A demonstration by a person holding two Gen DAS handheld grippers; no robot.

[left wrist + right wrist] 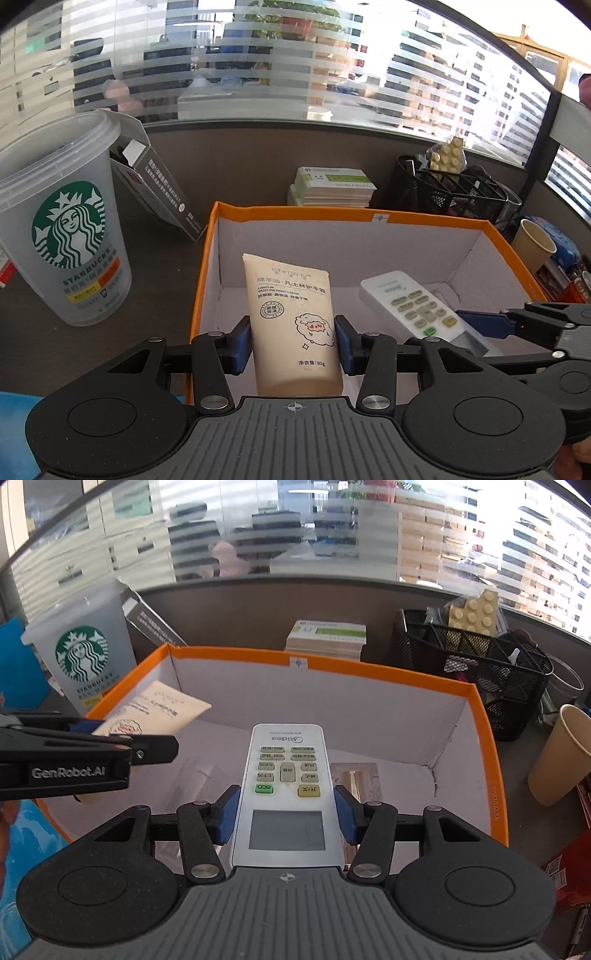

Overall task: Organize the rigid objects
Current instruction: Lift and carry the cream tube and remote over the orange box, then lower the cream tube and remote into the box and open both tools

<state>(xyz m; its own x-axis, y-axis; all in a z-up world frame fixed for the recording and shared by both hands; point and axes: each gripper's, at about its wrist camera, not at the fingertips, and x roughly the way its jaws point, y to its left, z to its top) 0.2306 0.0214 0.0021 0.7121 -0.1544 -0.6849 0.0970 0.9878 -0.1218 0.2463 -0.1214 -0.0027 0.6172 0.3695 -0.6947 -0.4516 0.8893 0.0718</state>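
Note:
My left gripper [293, 341] is shut on a cream hand cream tube [291, 317] and holds it over the near left part of the orange-rimmed cardboard box [295, 214]. My right gripper [286, 812] is shut on a white Midea remote control [286, 775] and holds it inside the same box [369, 672]. The remote [417, 306] shows right of the tube in the left wrist view. The tube [162, 709] and the left gripper [110, 746] show at the left in the right wrist view.
A frosted Starbucks cup [62, 221] and a leaning open carton [155, 181] stand left of the box. Behind it lie a stack of booklets [332, 184] and a black mesh organizer [447, 188]. A paper cup [557, 753] stands at the right.

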